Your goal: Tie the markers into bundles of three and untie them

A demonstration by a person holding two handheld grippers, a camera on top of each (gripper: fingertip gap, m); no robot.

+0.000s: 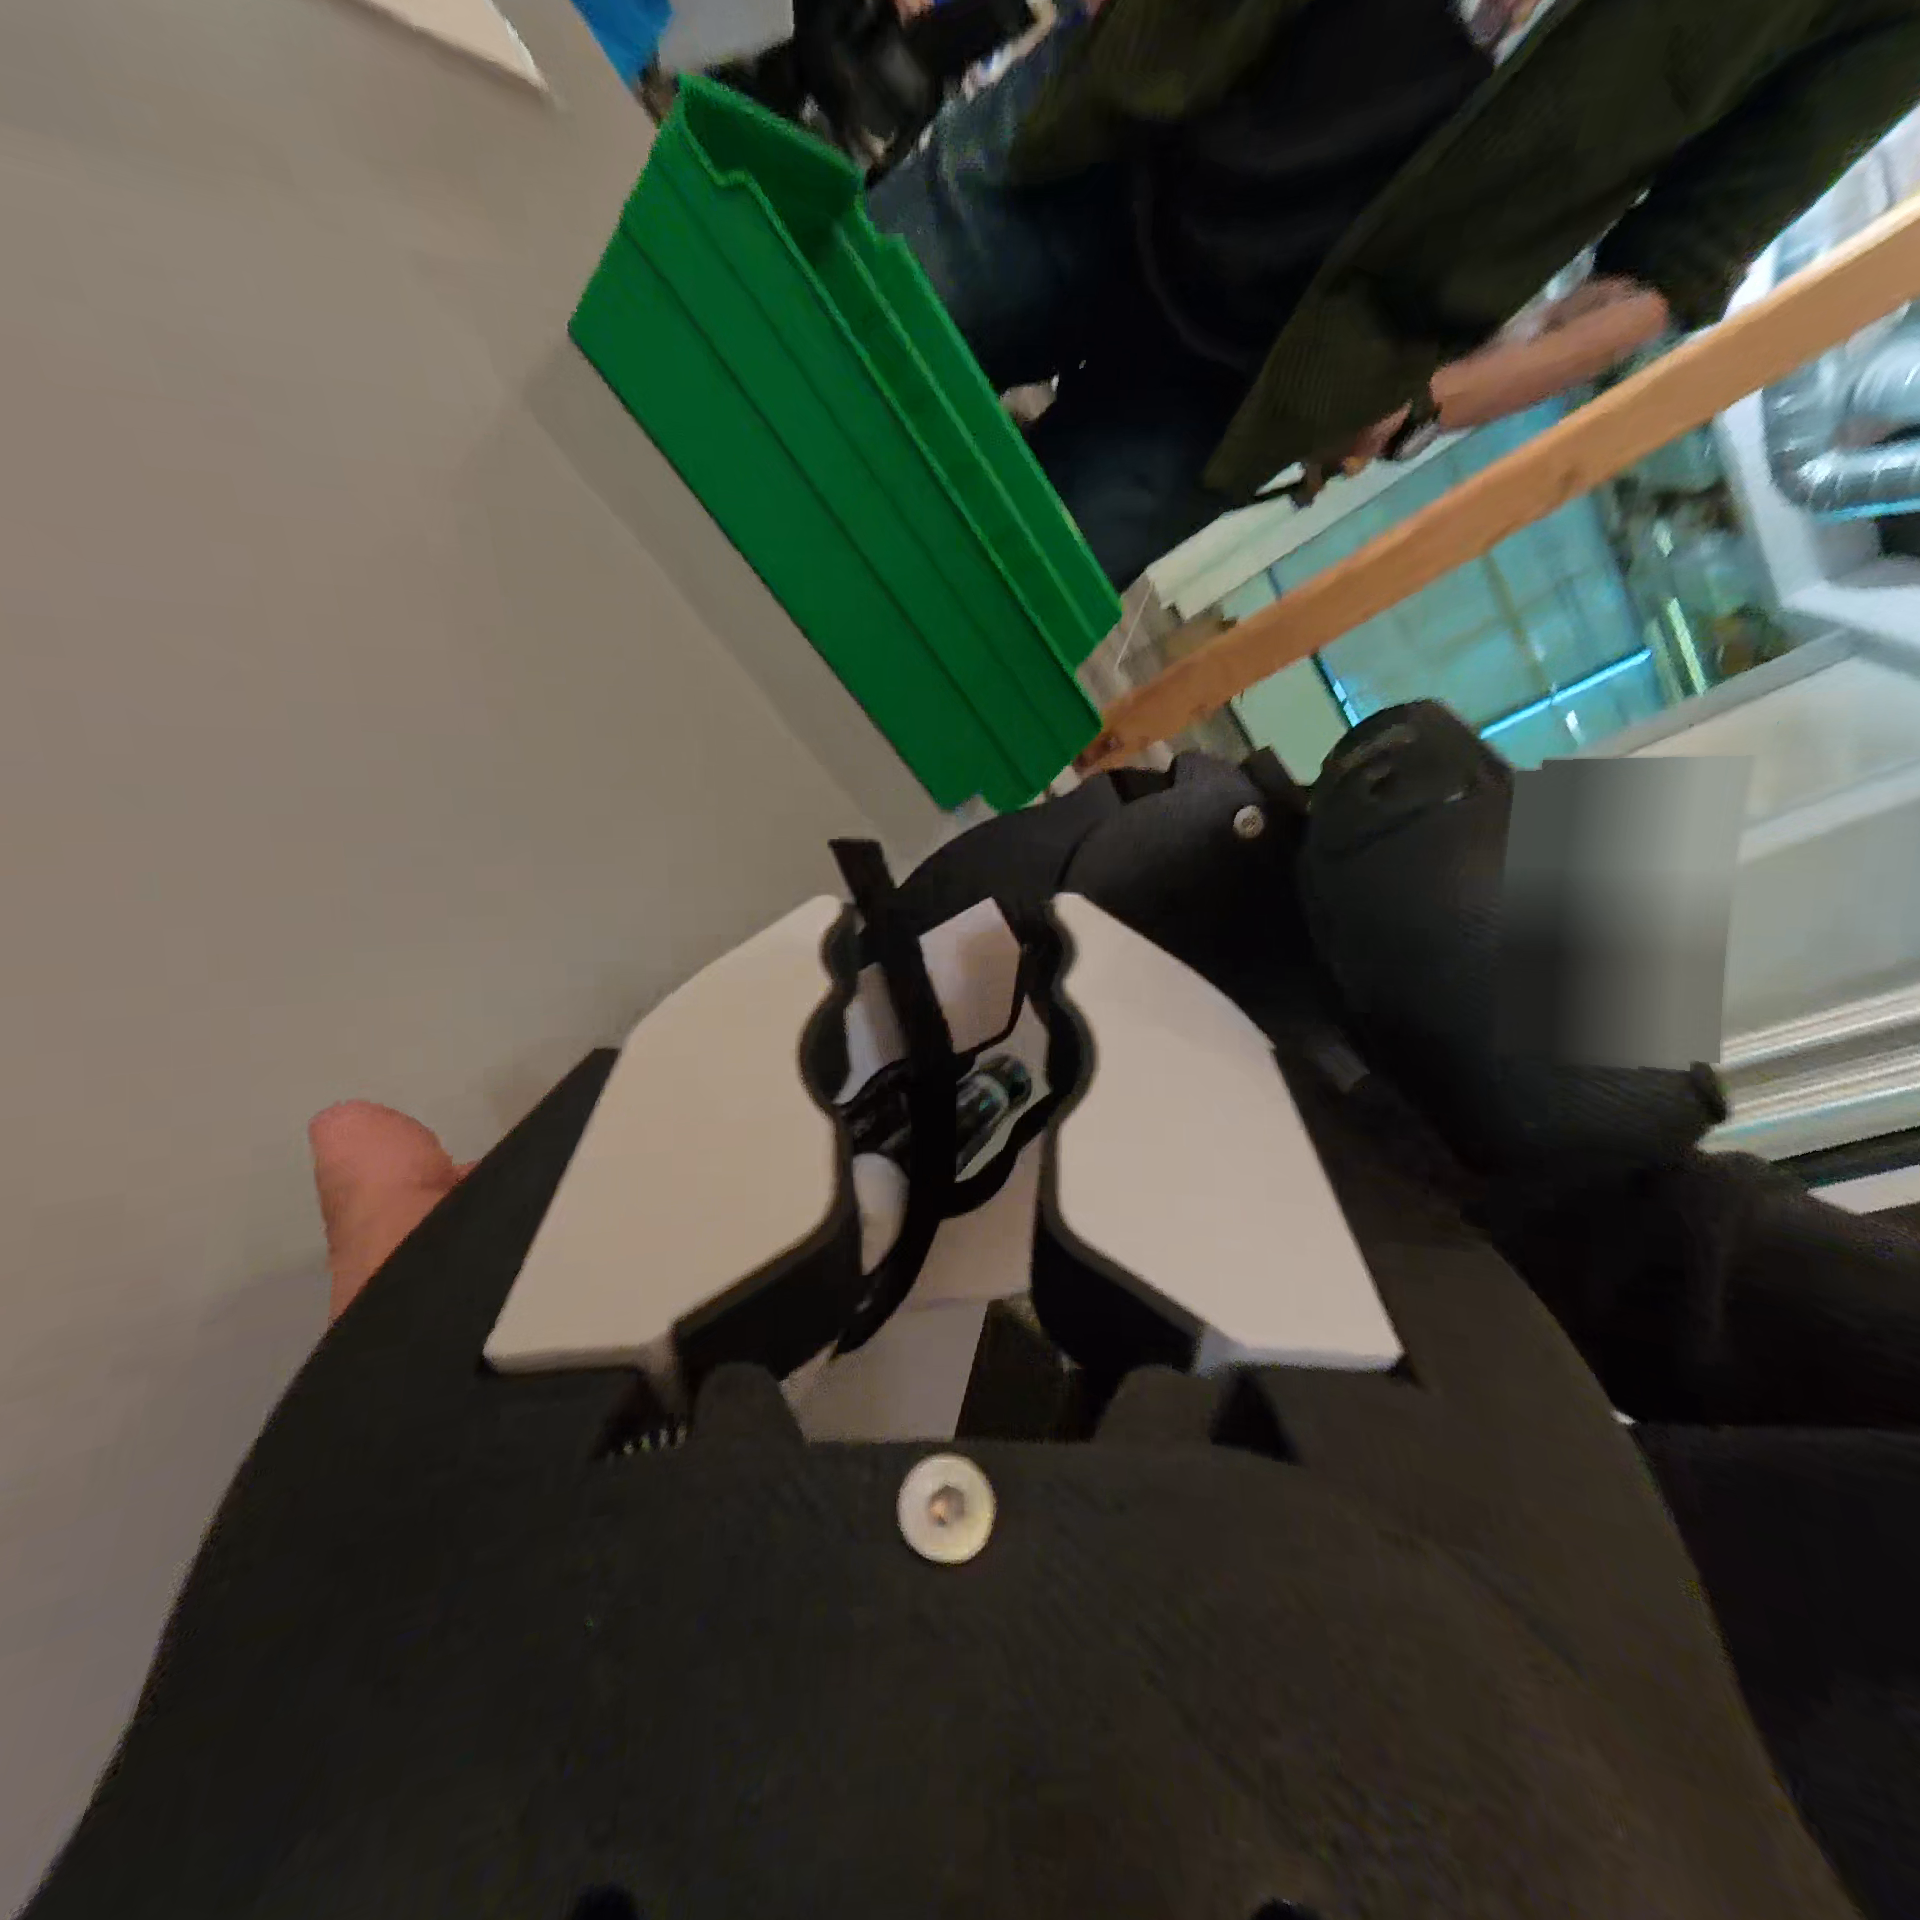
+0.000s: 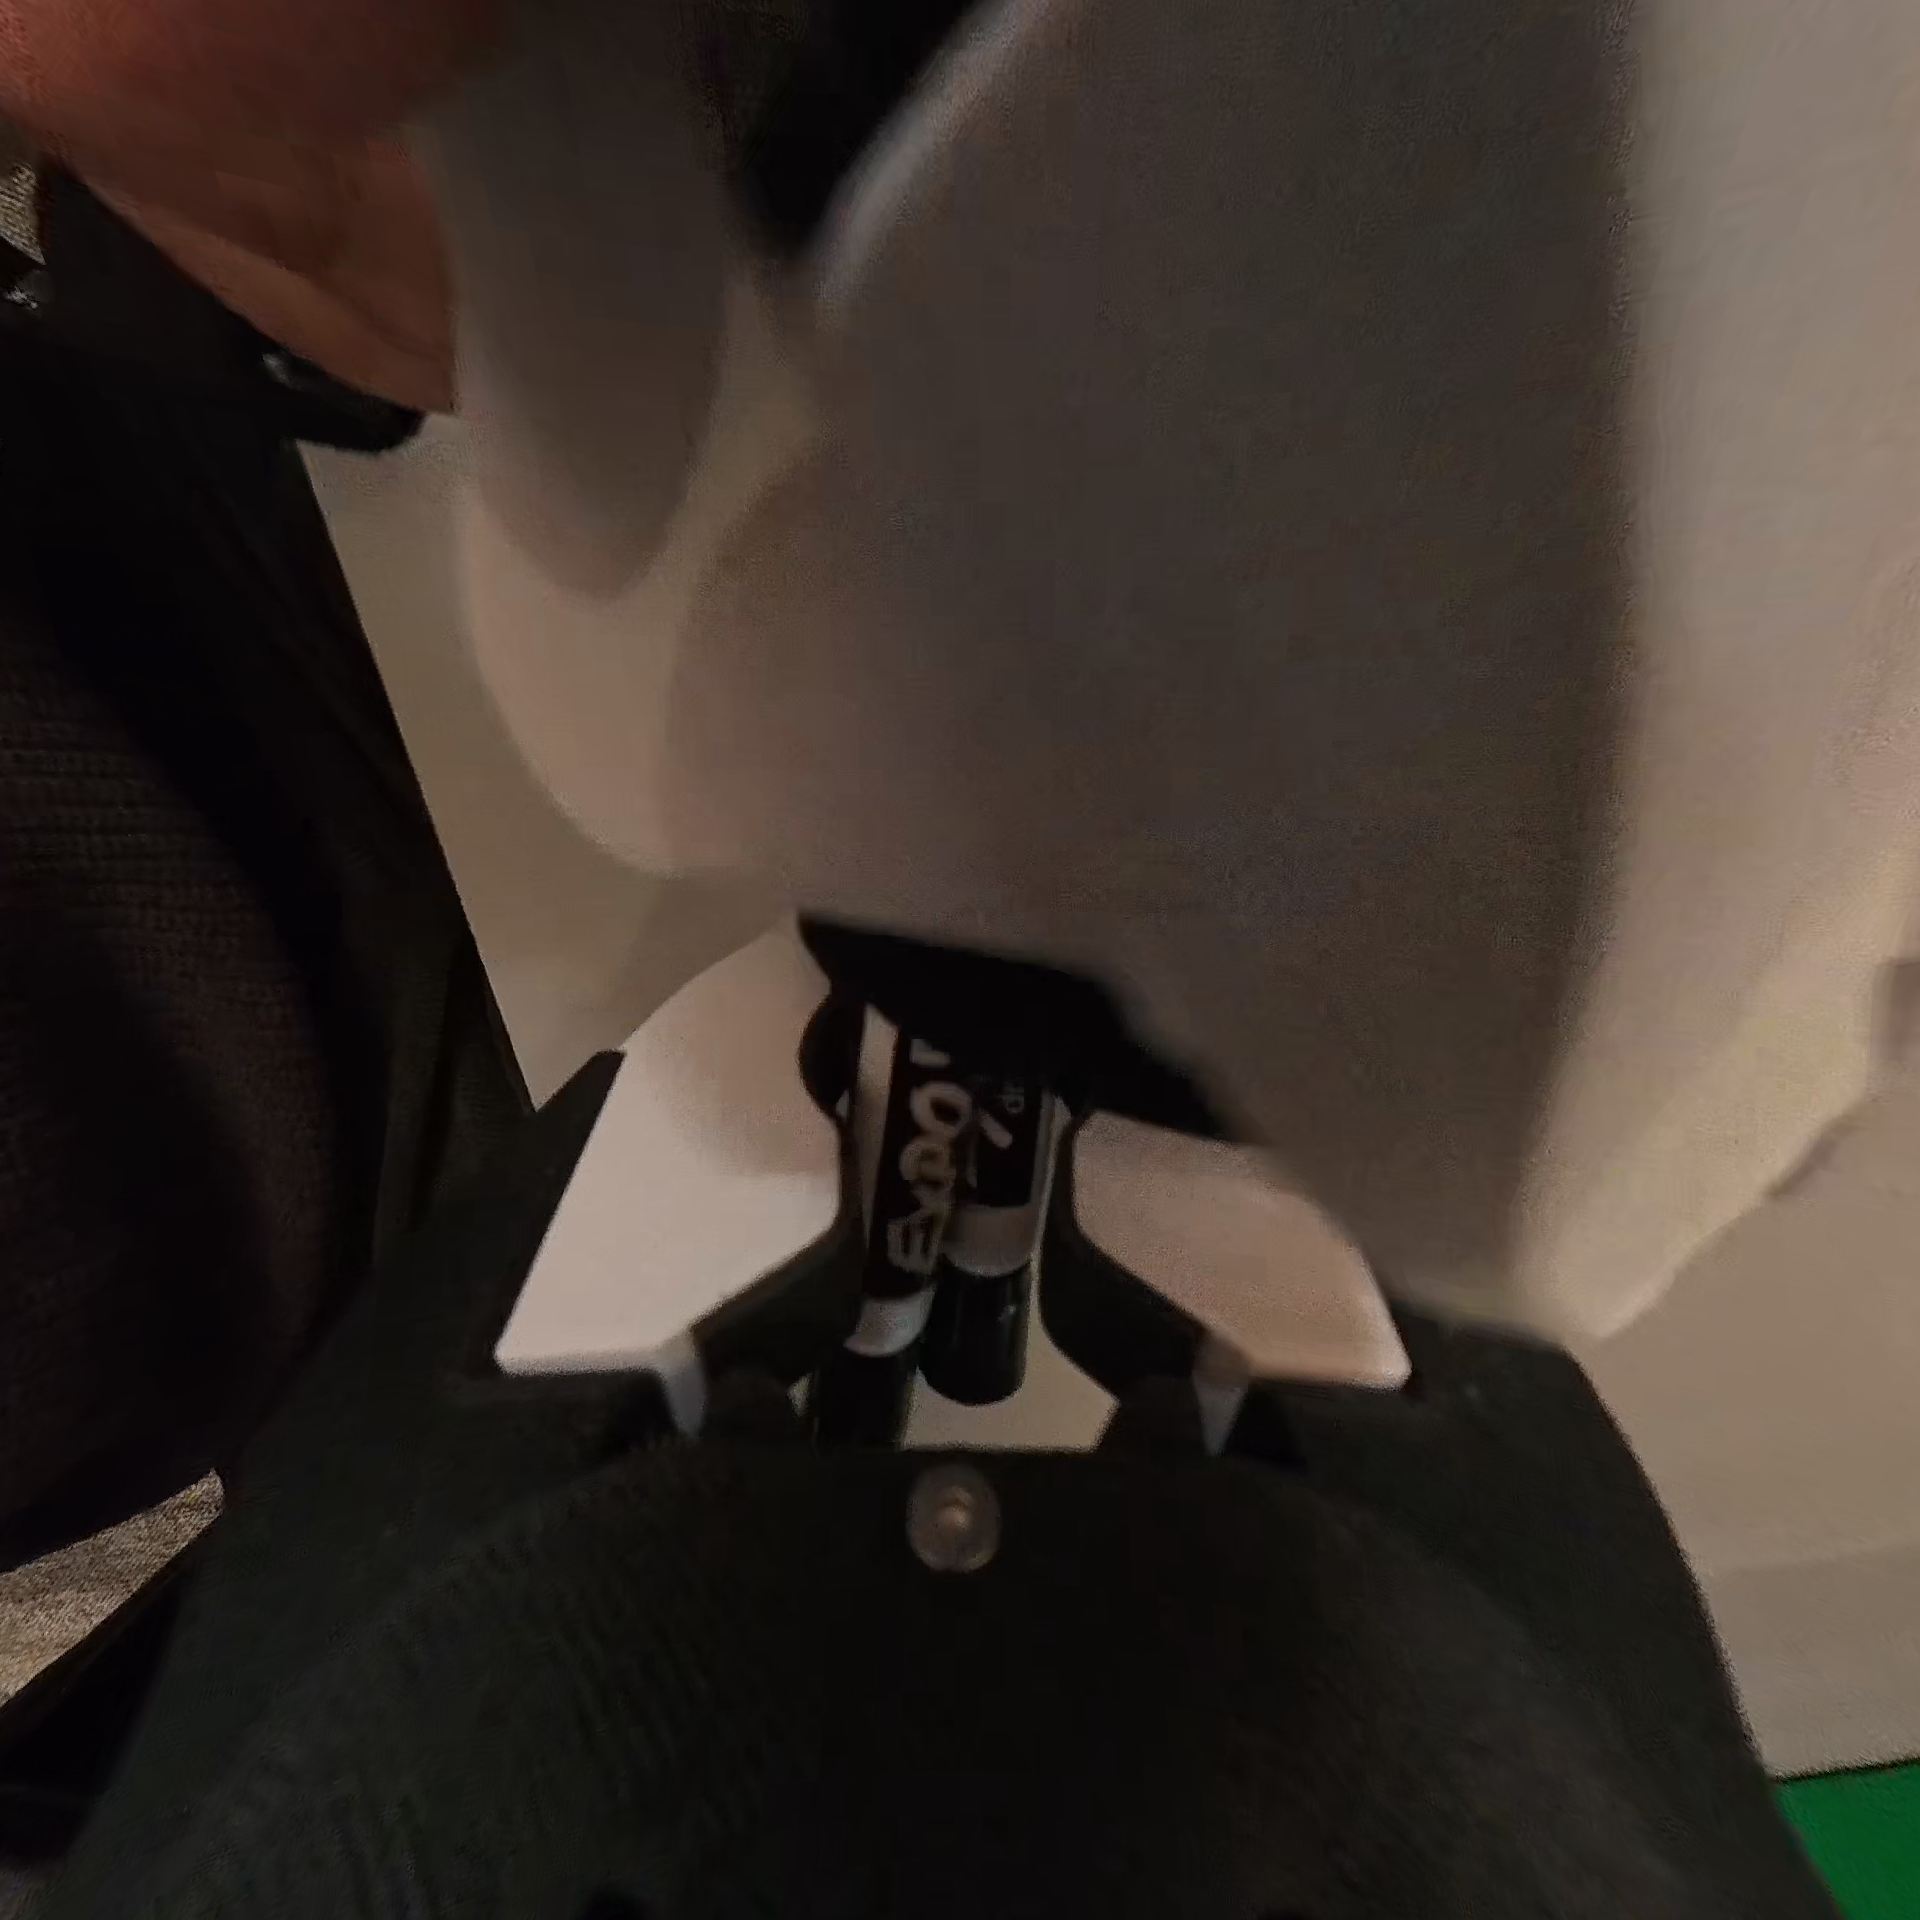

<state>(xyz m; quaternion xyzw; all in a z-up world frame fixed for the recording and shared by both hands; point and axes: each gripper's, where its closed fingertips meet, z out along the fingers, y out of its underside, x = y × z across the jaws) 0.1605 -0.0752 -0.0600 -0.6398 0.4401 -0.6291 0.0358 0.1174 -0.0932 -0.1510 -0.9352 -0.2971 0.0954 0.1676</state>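
We hold the markers (image 2: 940, 1226) pinched in our right gripper (image 2: 951, 1174), lifted clear of the table (image 1: 260, 623), while our left gripper (image 1: 940, 1049) stands partly spread around the black strap (image 1: 904, 997) without clearly clamping it. We judge this the binding or loosening step, and cannot tell which. Next the left must nip the strap's free end and pull.

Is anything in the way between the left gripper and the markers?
No. The left gripper is already around the markers, with the black strap running across them between its fingers. The right gripper is shut on the same markers.
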